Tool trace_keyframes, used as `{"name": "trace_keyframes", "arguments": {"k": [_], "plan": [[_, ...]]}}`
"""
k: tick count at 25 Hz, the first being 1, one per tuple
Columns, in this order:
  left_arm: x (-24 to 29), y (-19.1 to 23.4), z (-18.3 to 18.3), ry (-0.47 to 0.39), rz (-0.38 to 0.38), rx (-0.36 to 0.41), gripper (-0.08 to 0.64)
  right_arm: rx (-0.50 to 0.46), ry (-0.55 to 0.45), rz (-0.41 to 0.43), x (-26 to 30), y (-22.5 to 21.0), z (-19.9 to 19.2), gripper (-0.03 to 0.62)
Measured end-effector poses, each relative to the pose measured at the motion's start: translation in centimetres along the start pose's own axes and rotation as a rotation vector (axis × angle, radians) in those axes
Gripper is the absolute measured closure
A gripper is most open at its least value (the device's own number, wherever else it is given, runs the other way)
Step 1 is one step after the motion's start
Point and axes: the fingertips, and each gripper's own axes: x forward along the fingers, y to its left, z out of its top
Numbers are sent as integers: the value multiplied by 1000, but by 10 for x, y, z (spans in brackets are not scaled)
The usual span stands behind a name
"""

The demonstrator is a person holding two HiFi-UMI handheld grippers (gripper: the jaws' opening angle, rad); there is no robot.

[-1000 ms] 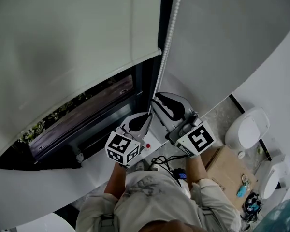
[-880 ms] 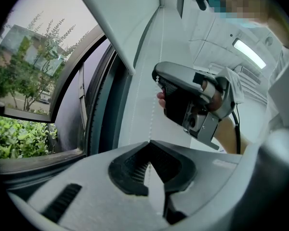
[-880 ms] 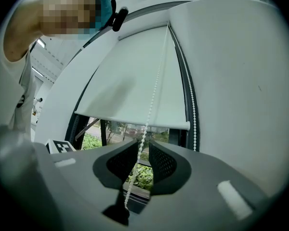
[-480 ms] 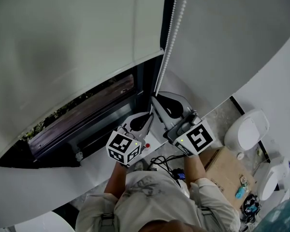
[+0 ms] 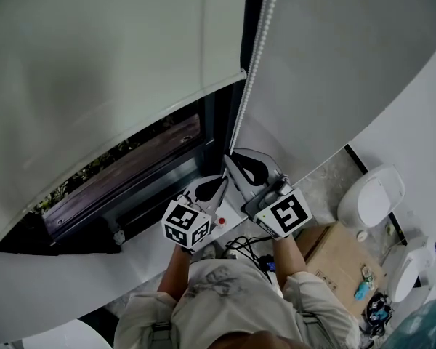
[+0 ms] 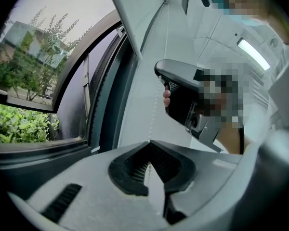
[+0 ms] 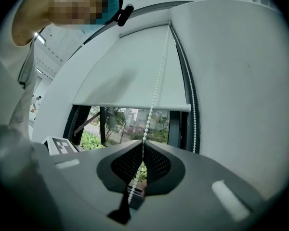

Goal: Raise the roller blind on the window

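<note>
The pale roller blind [image 5: 109,57] covers the upper window; its bottom bar [image 7: 130,107] hangs above the open strip of glass. A white bead chain [image 5: 256,57] runs down the right side of the window frame. My right gripper [image 5: 229,158] is shut on one strand of that bead chain [image 7: 155,85], which passes between its closed jaws; the other strand [image 7: 194,119] hangs free by the wall. Just below and left, my left gripper [image 5: 222,183] has its tips together, with the thin bead chain [image 6: 153,121] running into them.
The dark window frame [image 5: 131,187] and sill lie ahead, with trees [image 6: 19,124] outside. To the right on the floor stand a white toilet [image 5: 370,195] and a cardboard box [image 5: 341,249]. Cables [image 5: 247,247] lie near the person's chest.
My right gripper has come down and slightly left with the chain. The blind's bottom bar has risen a little. The left gripper has barely moved.
</note>
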Motion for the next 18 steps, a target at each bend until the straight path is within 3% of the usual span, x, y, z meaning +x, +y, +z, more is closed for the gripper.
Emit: {"name": "trace_keyframes", "arguments": {"k": [18], "plan": [[3, 3, -46, 46, -6, -27, 548, 55, 74, -6, -11, 9, -43, 580]]}}
